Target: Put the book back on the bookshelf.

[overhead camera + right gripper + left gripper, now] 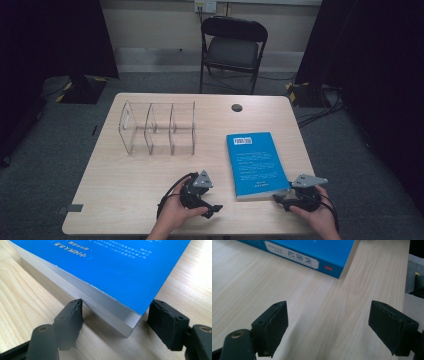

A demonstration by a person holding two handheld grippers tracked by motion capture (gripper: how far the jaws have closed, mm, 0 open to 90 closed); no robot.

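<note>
The right gripper (115, 322) has its fingers (68, 320) spread wide on either side of the near corner of the blue book (120, 270), one pad by the white page edge and the other by the cover's corner; they are released, gripping nothing yet, and I cannot tell whether either pad touches the paper. The corner sits between them, so the hand seems set up to close on the book's thickness there and lift or swing it. The book lies flat on the bench (25, 302), cover side up with its printed text facing away from this hand, which leaves only that overhanging corner as an easy place to bite

The left gripper (328, 327) is also released, its fingers (272, 325) apart over bare wood, with nothing between them. Ahead of those fingers the book's spine (294, 258) lies well apart from them, so this hand looks to be waiting to steady or take the book's other side

Farther out, beyond both grippers in the high view, a clear divider rack (157, 129) stands upright on the bench, off to the left of the book (255, 162) and apart from it; its slots look like the likely home for the book. Bare wood lies between the book and the rack. A small dark round cap (237, 107) sits near the far edge, and a folding chair (232, 47) stands past the bench
</note>
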